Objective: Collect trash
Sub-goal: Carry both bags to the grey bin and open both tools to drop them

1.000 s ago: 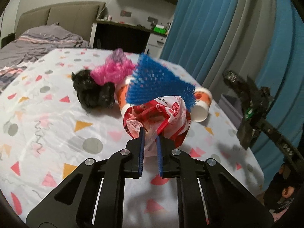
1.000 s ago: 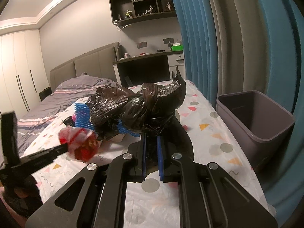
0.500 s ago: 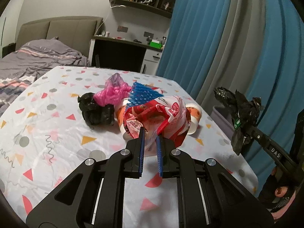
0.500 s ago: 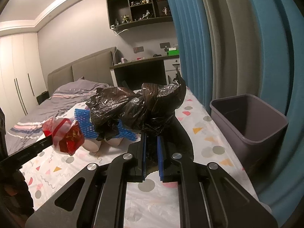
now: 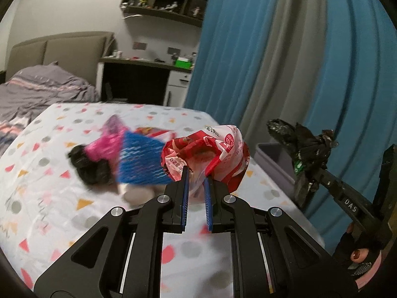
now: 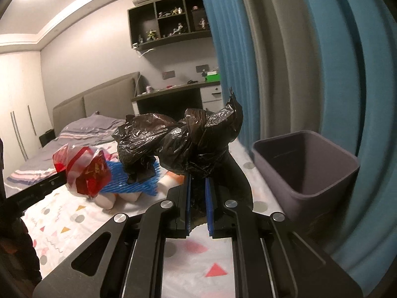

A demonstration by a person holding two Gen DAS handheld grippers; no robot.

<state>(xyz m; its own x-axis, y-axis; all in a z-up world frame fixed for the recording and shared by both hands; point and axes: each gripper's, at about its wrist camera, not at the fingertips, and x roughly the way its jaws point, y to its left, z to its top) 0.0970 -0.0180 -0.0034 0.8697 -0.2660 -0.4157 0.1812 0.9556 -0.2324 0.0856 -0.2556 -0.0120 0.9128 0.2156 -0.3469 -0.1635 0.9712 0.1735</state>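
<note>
Trash is hanging from both my tongs: left gripper (image 5: 196, 173) clenching a red-and-white bag (image 5: 211, 154), right gripper (image 6: 197, 182) clenching a black bag (image 6: 183, 144). I am judging both should clear the grey bin (image 6: 347, 166) rim at right before letting go.

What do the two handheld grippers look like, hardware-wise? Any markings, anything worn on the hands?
Both match: the left gripper and right gripper have matte black angular linkage arms with cut-out windows, silver pivot screws, and blue ribbed pads lining the jaws. From the left view, the right gripper's black body carries white "DAS" lettering. The right hand wears a black fingerless glove and dark red nail polish.
</note>
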